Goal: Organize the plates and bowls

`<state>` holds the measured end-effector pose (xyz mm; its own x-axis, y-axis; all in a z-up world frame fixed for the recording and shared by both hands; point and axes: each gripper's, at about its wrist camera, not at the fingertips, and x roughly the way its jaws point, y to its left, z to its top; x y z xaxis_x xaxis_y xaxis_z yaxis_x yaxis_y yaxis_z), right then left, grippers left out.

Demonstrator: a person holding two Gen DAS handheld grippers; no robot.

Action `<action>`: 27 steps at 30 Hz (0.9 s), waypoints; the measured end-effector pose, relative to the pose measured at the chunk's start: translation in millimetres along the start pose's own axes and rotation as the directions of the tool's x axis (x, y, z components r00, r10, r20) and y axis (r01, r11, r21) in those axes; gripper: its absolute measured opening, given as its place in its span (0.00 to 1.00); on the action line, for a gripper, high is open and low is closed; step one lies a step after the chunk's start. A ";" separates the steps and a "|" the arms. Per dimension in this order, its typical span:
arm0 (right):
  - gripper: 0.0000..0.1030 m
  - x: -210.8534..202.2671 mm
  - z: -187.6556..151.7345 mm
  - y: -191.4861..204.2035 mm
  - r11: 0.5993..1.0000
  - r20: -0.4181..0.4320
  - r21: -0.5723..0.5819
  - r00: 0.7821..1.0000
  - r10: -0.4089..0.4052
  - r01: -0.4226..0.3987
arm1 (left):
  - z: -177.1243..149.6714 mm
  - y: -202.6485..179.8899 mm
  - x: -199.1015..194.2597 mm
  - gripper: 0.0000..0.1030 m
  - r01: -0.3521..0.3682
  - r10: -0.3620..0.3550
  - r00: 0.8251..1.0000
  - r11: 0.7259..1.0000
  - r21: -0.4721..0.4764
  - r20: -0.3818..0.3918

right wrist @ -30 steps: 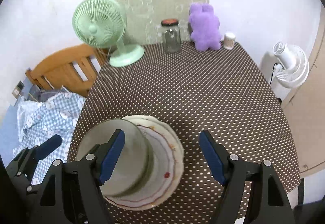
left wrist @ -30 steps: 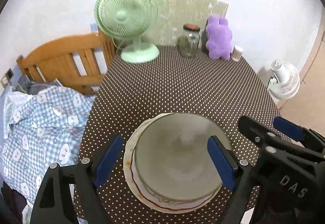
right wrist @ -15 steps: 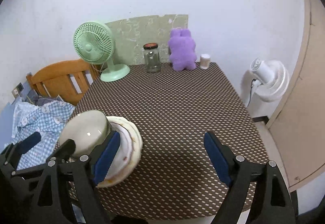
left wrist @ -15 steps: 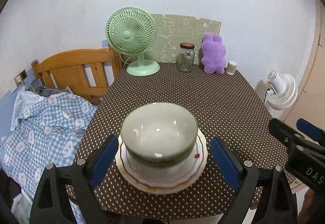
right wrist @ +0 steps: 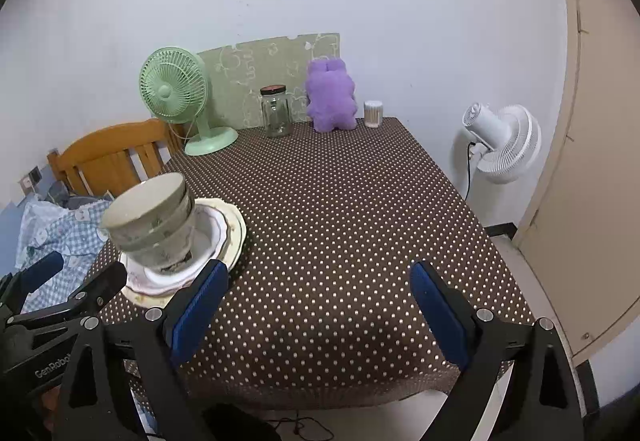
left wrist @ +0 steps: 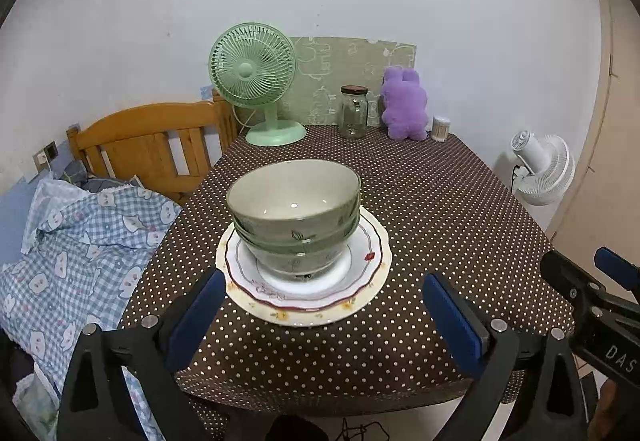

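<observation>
Now we see green bowls (left wrist: 294, 217) nested on stacked plates (left wrist: 368, 261), ahead of our left tool (left wrist: 324, 317); both it and the right tool (right wrist: 316, 305) have just been opening, empty, angled downward.

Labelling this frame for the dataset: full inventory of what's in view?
bowls: nested stack, count unclear, grey-green, on the plates
plates: stacked, at least two, white and cream with red trim, table's near left
table: one, brown dotted cloth
desk fan: one, green, far left of table
jar: one, clear, dark lid, far edge
plush toy: one, purple, right of jar
small container: one, whitish, right of plush
floor fan: one, white, right of table
headboard: one, wooden, left
bedding: blue checked, left
left gripper: open, empty
right gripper: open, empty
</observation>
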<state>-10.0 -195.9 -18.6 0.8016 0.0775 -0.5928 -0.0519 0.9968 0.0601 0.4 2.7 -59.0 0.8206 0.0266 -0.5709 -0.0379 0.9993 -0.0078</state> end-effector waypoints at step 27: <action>0.92 -2.3 -2.6 -7.9 1.000 0.020 -0.009 1.000 0.000 0.000 | 0.0 -13.0 -1.8 0.99 0.011 -0.011 1.000 1.000 0.005 0.012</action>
<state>-13.1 -204.0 -19.8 0.8134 0.0776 -0.5765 -0.0573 0.9969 0.0534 -0.6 -10.3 -57.9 0.8278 0.0159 -0.5608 -0.0258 0.9996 -0.0098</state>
